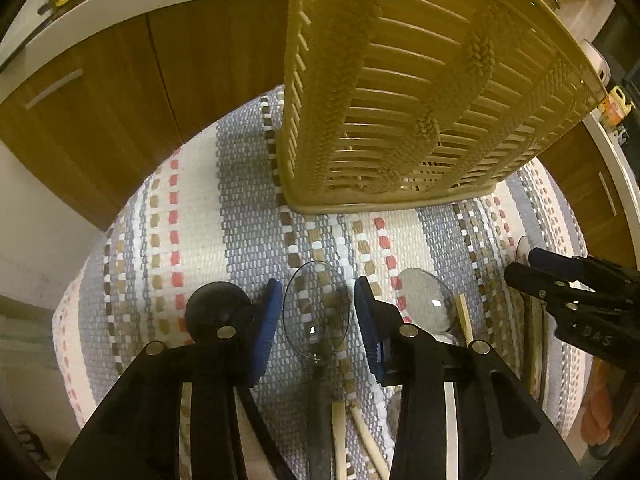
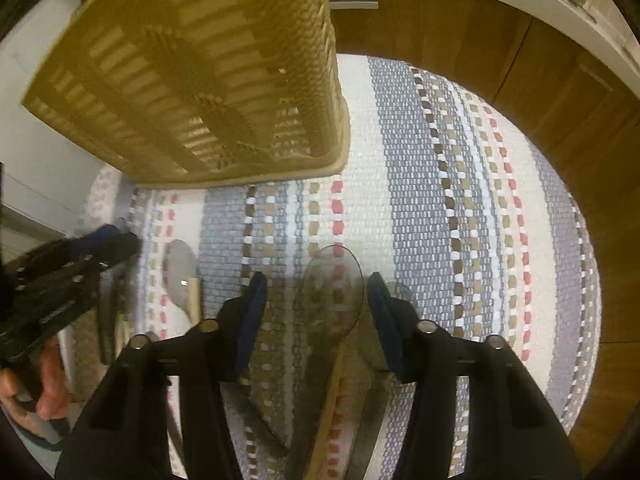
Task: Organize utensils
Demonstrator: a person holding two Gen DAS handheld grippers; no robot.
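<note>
The left tongs (image 1: 316, 320) are hanging over a striped woven mat (image 1: 240, 208), pointing steeply down, with their blue pads standing apart on either side of the bowl of a clear spoon (image 1: 316, 312) lying on the mat. The pads are not pressing on the bowl; a gap is showing on both sides, so the tongs are open around it. Just to the right of that spoon another clear spoon (image 1: 430, 300) is lying, with pale chopsticks (image 1: 464, 316) beside it, and more pale sticks are running under the tongs near the bottom edge.

The right tongs (image 2: 316, 304) are likewise straddling a clear spoon (image 2: 334, 288), whose bowl is lying between the blue pads without being pinched; a wooden handle (image 2: 328, 400) is lying right beside it. These tongs are open too. In the right wrist view the left tongs are showing at the left edge, blurred, with a hand (image 2: 40, 396) gripping them.

A tan slatted plastic basket (image 1: 400, 92) is standing on the mat just beyond the utensils, its near wall rising straight ahead of both tongs. Behind the mat, brown wooden cabinet doors (image 1: 120, 92) with pale handles are curving round under a white table edge (image 1: 120, 4).
</note>
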